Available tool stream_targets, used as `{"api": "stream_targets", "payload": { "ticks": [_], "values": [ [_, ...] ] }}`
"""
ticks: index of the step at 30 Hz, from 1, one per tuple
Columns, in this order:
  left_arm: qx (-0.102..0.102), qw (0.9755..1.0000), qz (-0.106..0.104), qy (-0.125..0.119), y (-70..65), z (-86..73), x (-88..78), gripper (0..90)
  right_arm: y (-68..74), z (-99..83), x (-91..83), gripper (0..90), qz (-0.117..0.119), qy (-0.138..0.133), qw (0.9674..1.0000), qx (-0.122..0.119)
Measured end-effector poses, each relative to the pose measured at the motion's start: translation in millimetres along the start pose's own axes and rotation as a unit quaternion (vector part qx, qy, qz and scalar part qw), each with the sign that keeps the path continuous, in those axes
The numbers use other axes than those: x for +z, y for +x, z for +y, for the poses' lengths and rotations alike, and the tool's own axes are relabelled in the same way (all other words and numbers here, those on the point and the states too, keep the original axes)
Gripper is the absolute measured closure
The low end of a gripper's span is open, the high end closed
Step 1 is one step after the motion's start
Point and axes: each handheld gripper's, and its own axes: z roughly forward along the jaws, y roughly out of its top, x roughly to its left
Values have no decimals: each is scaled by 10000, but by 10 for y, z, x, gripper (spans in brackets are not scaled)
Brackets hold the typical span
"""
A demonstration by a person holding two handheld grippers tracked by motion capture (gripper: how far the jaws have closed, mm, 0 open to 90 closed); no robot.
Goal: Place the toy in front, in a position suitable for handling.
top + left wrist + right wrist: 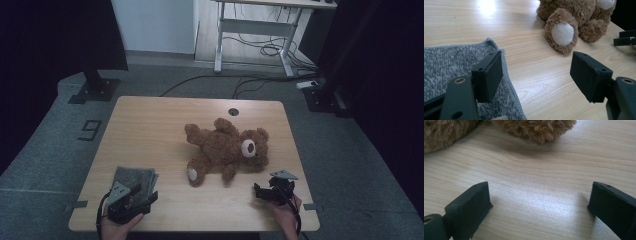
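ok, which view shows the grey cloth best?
The high view: the whole folded grey cloth lies at the table's near left, its near edge under the left gripper. The left gripper view gives a close look at its knit and one edge. The right gripper view looks at bare wood and brown fur.

- My wooden table [150, 125] bears a brown teddy bear [227, 149] lying near its middle.
- Nearer me and left of the bear, a folded grey cloth [134, 179] lies flat.
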Motion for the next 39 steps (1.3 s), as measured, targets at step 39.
{"api": "stream_targets", "payload": {
  "ticks": [39],
  "values": [
    [442,9974,-347,450,-369,255,517,280,146,166,-225,113,290,-783,9965,-71]
  ]
}}
